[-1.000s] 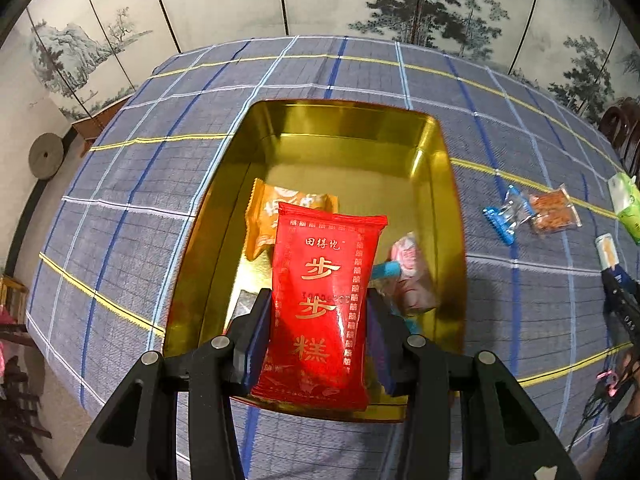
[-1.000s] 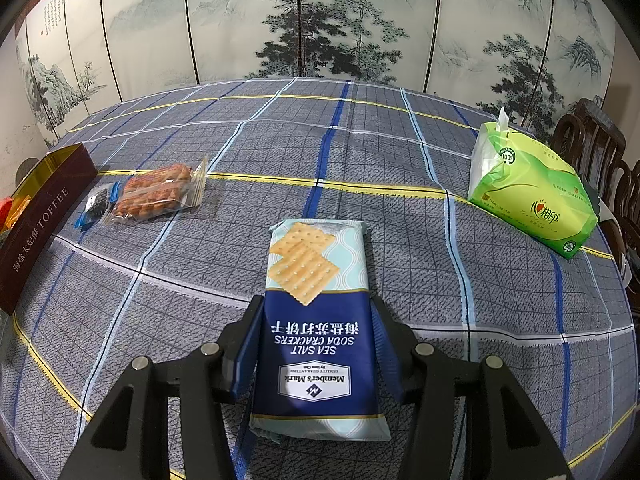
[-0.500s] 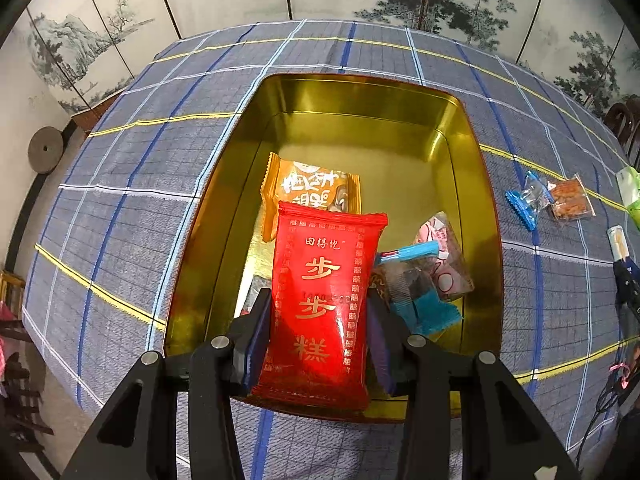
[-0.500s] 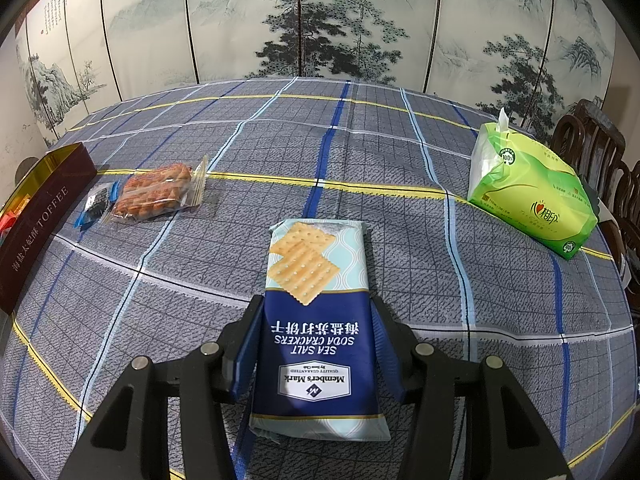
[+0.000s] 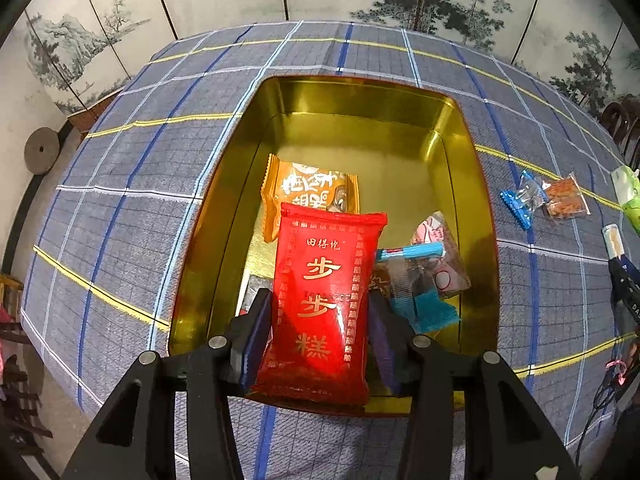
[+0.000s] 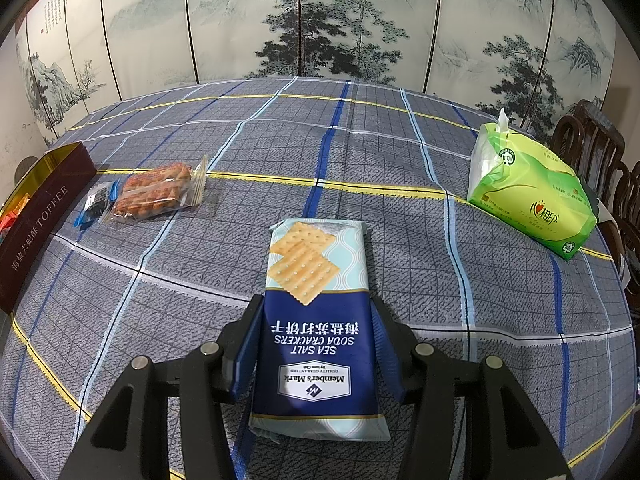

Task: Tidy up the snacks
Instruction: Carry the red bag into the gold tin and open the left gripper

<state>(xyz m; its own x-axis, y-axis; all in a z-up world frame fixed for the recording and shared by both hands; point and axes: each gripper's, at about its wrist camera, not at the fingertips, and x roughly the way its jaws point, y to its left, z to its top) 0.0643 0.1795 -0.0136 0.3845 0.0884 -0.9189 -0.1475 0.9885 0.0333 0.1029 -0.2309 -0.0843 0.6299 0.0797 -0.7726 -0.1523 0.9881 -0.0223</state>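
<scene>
Over the near end of the open gold tin (image 5: 224,208), my left gripper (image 5: 319,298) holds a red snack packet (image 5: 324,300) upright. Its jaws are opening, and the pads still touch the packet's sides. In the tin lie an orange packet (image 5: 312,192), a pink-and-clear packet (image 5: 440,256) and a blue-ended clear one (image 5: 416,284). My right gripper (image 6: 317,308) is shut on a blue soda cracker packet (image 6: 316,320), low over the tablecloth. To its left, a clear biscuit pack (image 6: 156,192) and a small dark candy (image 6: 96,204) lie beside the tin's dark red wall (image 6: 36,216).
A green tissue pack (image 6: 528,192) stands at the right of the round table with the checked blue-grey cloth. Dark wooden chairs (image 6: 592,148) stand behind it. A painted folding screen closes off the far side. The table's edge drops off at the left.
The left gripper has moved further in over the tin with the red packet, so more of the snacks inside show. Its pads stand slightly wider. The right view is unchanged.
</scene>
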